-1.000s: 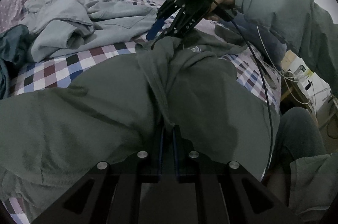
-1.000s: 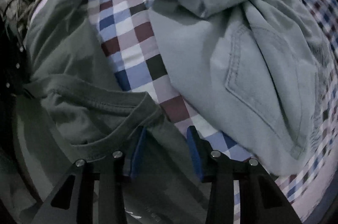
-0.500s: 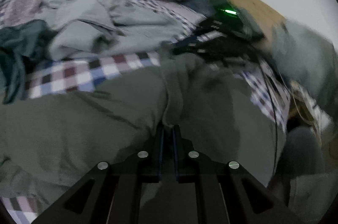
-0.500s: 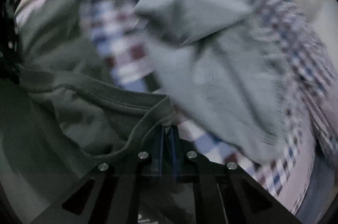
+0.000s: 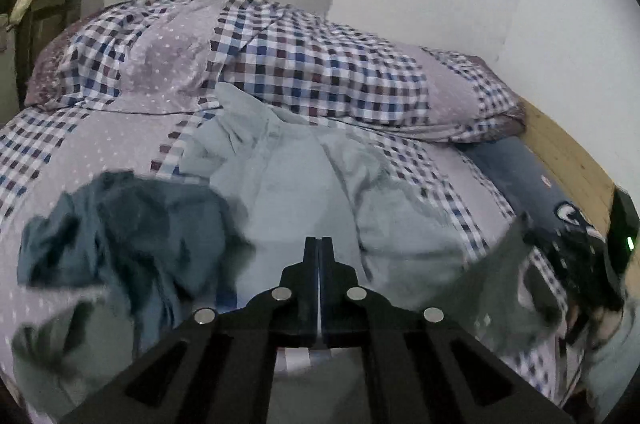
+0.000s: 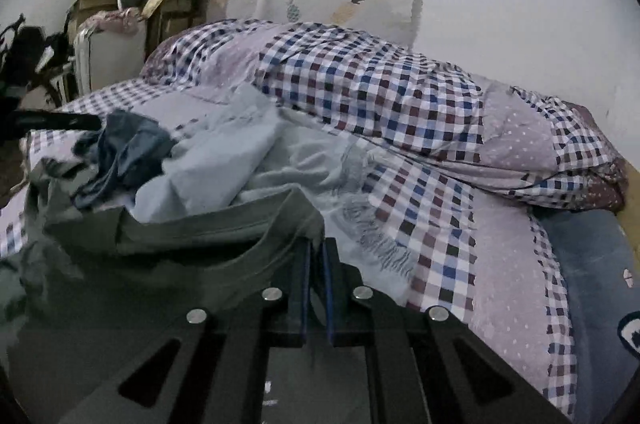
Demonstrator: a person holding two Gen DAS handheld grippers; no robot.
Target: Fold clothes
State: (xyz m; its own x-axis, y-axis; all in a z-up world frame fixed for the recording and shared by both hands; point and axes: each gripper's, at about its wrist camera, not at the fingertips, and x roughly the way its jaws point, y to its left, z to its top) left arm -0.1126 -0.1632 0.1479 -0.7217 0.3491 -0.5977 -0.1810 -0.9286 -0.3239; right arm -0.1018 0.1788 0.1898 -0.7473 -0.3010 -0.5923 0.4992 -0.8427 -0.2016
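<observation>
1. The right claw (image 6: 316,264), low centre of its frame, is clenched on the collar edge of the olive-green T-shirt (image 6: 168,264), lifting it off the bed (image 6: 500,264), probably to hang it straight for folding.
2. The left claw (image 5: 319,256) has its jaws pressed together; whether cloth sits between them I cannot tell.
3. Pale grey trousers (image 5: 304,183) and a dark blue garment (image 5: 132,224) wait mid-frame.
4. No readable writing.
</observation>
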